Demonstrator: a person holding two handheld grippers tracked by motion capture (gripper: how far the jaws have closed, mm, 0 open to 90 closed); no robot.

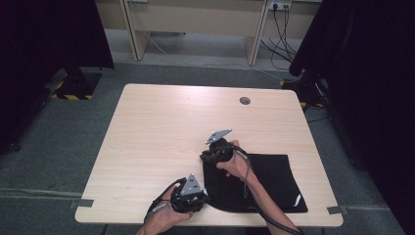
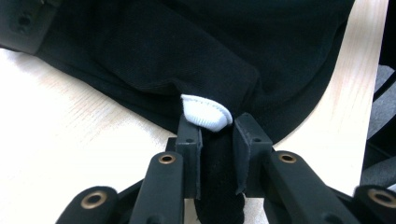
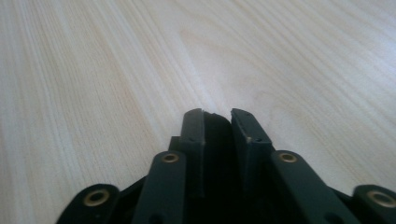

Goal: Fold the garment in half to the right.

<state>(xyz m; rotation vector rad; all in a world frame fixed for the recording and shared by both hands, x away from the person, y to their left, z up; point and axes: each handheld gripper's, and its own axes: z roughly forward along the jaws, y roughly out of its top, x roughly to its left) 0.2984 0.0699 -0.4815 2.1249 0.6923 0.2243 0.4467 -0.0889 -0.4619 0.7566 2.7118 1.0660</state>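
left gripper [image 1: 198, 195] pinches black cloth [image 1: 274, 181] at 6 o'clock | right gripper [image 1: 211, 155] pinches its far edge | cloth partly folded, fold looks unfinished

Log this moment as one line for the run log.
left gripper: shut on cloth, near edge, white tag at tips | right gripper: shut on cloth, far-left corner | cloth: black, on table, right front

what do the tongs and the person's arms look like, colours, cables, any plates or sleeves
Both tongs, left and right, are black, each topped by a grey three-cornered plate with small holes. Up close, the jaws are flat black blocks on black linkage bars with brass-coloured rivets. A black cable trails from each. The forearms are bare, no sleeves visible.
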